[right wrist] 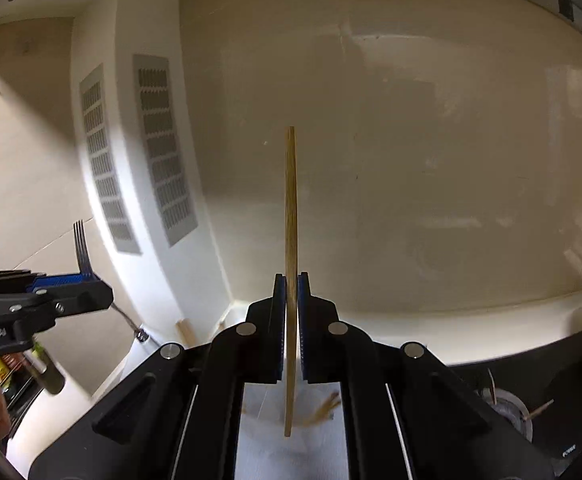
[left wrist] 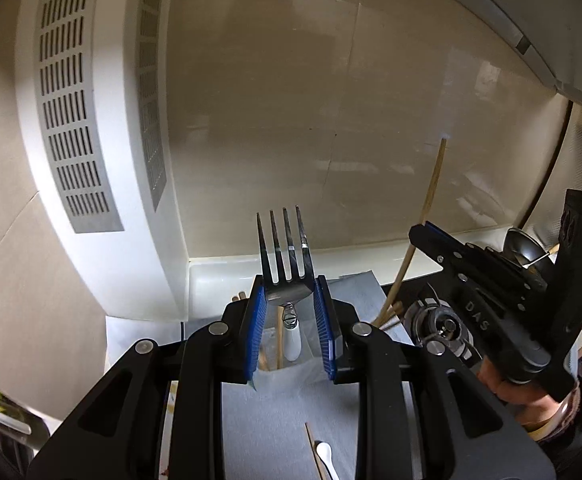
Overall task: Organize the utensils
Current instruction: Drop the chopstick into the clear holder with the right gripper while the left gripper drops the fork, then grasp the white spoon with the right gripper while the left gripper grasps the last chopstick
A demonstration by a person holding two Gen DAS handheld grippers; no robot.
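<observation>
Cream wall panels [left wrist: 371, 120] and a white vented appliance [left wrist: 91, 128] stood beyond both tools. Below them a grey cloth [left wrist: 275, 420] covered the worktop, with a wooden chopstick [left wrist: 315, 454] and a small white spoon [left wrist: 326, 452] on it. The left tool [left wrist: 289, 300] clamped a metal fork [left wrist: 287, 256], tines up. The right tool [right wrist: 291, 308] pinched a single upright wooden chopstick [right wrist: 291, 200].

surface: counter [left wrist: 227, 276] | on it: grey cloth [left wrist: 275, 420], chopstick [left wrist: 315, 456]
</observation>
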